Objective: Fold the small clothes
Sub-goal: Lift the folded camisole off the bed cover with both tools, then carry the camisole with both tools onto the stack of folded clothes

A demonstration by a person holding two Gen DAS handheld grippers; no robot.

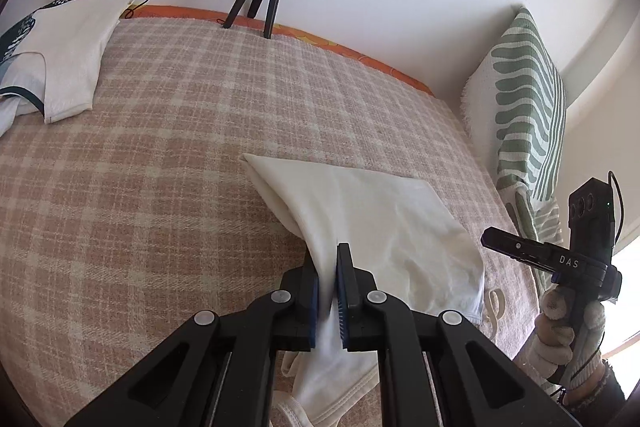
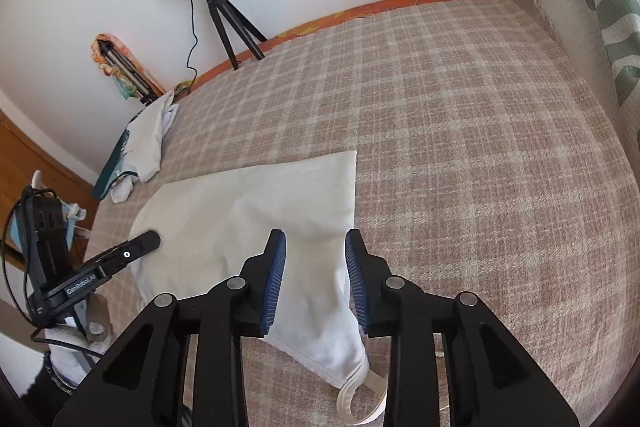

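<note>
I'm mid-fold: my left tool is clamped on the near edge of the white garment, which lies on the bed. My right tool hangs wide apart over it, gripping nothing. Next I judge it should pinch the other corner so both carry the edge across.

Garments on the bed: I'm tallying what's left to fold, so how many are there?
2 visible: a white garment held by the left claw, and a crumpled printed shirt far-left; more may hide beneath.
</note>
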